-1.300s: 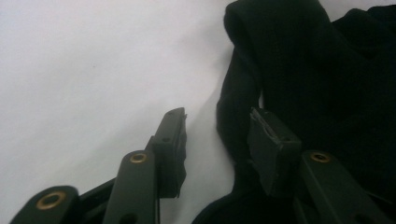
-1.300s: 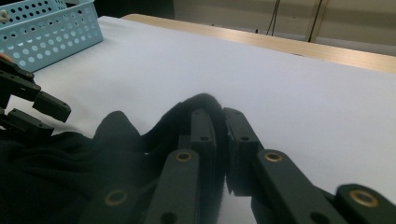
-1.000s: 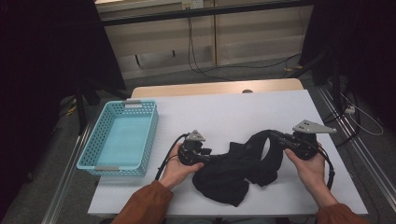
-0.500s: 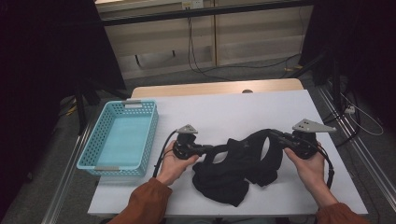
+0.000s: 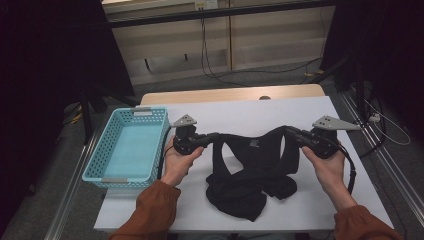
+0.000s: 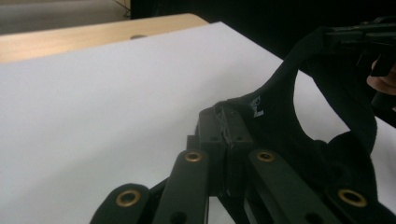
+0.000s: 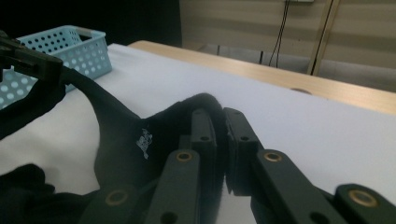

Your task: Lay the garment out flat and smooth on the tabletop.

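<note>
While both grippers pull apart at opposite ends, the black garment [image 5: 252, 167] is stretched across the near middle of the white table [image 5: 250, 112], its upper edge drawn taut and its lower folds bunched on the surface. The left gripper [image 5: 206, 138] is clamped on the left shoulder strap; the right gripper [image 5: 294, 134] is clamped on the right strap. Judged from the hold, the purpose is to spread the garment flat, probably ahead of folding or placing it.

A turquoise basket [image 5: 131, 147] stands at the left of the table, just beside the left hand [image 5: 177, 160], and holds nothing.

From the left gripper view, the jaws are seen pressed together on cloth, with a small white logo [image 6: 256, 106] just beyond them, a detail barely legible from above. From the right gripper view, fabric is seen wrapped over the closed jaws. Only from the high view can the bunched lower hem be inspected.
</note>
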`<state>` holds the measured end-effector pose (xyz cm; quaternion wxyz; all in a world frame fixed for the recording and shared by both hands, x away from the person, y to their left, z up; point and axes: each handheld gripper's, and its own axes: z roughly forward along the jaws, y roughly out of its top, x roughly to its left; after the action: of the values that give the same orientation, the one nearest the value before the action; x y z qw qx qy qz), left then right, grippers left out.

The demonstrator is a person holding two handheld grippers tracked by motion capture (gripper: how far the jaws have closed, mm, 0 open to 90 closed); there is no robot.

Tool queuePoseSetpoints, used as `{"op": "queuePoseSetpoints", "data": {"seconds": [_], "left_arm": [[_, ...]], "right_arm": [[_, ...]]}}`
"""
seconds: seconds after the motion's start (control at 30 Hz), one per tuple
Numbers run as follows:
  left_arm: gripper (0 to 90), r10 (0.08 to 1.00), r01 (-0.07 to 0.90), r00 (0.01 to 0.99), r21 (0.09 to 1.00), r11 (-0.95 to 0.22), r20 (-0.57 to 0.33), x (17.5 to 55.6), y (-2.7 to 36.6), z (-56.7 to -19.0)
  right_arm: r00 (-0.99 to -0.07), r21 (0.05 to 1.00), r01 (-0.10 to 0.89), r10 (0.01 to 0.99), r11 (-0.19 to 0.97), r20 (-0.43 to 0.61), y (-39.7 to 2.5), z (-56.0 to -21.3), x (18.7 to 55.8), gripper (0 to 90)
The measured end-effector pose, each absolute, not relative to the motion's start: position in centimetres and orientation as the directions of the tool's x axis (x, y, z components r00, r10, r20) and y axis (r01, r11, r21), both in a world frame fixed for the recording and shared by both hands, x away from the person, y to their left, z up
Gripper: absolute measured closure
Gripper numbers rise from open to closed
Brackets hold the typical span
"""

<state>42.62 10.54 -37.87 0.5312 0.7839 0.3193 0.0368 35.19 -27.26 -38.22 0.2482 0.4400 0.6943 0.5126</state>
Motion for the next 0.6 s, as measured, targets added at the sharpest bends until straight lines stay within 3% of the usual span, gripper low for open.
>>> {"op": "queuePoseSetpoints", "data": {"seconds": [0.6], "left_arm": [[88.9, 0.615, 0.42, 0.741, 0.901, -0.111, -0.27, 44.9, 11.7, -36.0]], "right_arm": [[-0.504, 0.944, 0.326, 0.853, 0.045, 0.133, -25.5, -36.6, 40.4, 82.8]]}}
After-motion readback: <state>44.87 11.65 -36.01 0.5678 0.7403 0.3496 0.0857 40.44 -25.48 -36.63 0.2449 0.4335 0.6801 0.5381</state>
